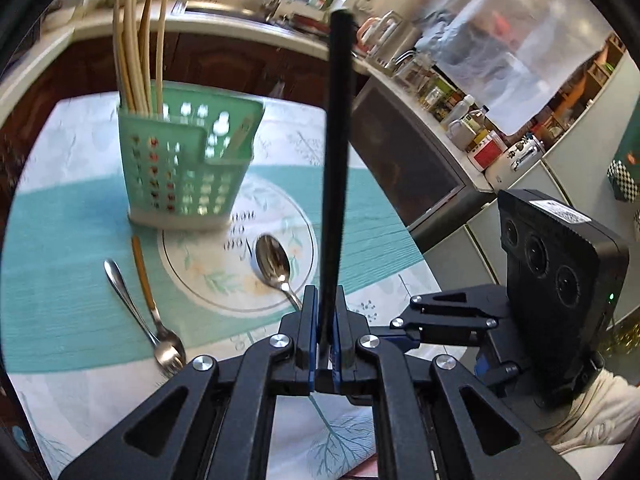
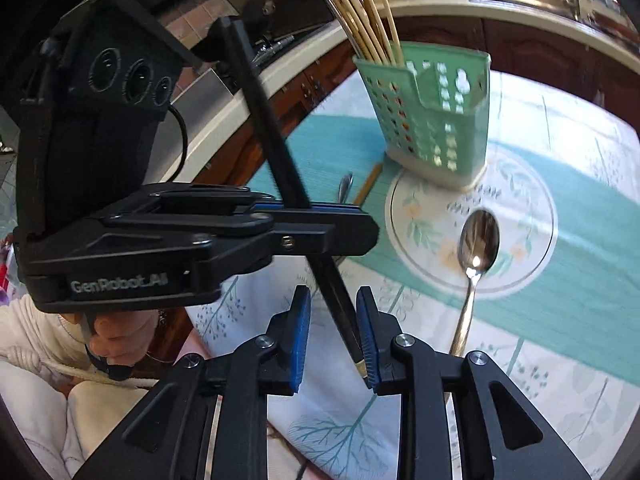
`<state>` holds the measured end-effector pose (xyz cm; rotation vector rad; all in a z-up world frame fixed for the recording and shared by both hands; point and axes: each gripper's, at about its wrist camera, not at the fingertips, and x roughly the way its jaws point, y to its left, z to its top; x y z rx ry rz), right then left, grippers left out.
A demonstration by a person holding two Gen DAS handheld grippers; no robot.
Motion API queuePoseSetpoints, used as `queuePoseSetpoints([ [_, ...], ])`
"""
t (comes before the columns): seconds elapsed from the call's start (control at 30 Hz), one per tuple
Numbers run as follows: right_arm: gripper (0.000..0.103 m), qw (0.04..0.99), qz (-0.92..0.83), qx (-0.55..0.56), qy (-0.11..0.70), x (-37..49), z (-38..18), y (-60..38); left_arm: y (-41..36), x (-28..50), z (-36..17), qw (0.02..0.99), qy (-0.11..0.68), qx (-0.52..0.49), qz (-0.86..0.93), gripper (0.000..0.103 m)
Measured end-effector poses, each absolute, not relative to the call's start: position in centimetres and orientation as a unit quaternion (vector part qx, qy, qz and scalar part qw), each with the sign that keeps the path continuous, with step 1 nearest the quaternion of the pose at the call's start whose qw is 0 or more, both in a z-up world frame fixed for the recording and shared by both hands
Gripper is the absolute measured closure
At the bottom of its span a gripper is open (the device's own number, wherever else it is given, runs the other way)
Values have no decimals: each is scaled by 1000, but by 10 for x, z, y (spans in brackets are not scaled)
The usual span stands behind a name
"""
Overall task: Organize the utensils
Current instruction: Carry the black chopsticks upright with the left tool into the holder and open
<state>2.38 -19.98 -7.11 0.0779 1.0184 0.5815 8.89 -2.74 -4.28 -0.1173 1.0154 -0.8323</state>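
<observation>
Left wrist view: the left tool (image 1: pixel 325 320) pinches a black chopstick (image 1: pixel 338 152) upright. Right tool (image 2: pixel 333 336) stands spread, the chopstick's tip against one pad; a spoon (image 2: pixel 478 240) lies on the table (image 2: pixel 560 420).

You've got the black chopstick (image 1: pixel 336 168) upright, clamped near its lower end. At eleven o'clock stands the green perforated holder (image 1: pixel 184 164) with pale chopsticks (image 1: pixel 136 48). One spoon (image 1: pixel 274 262) lies dead ahead; spoon and fork (image 1: pixel 160 328) at nine.

A black chopstick (image 2: pixel 276 136) is clamped in the left gripper (image 2: pixel 320 220); its tip lies between the parted right gripper (image 2: pixel 334 340) pads. A spoon (image 2: pixel 476 256) is seen beside the green basket (image 2: pixel 436 116).
</observation>
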Motion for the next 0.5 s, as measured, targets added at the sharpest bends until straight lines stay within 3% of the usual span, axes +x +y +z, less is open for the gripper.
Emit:
queuePoseSetpoints([
  [0.23, 78, 852, 285, -7, 439, 33, -32, -190, -25, 93, 3, 823, 441, -10, -359, 100],
  [0.5, 78, 880, 275, 16, 386, 45, 13, -195, -12, 124, 70, 866, 411, 1, -286, 100],
])
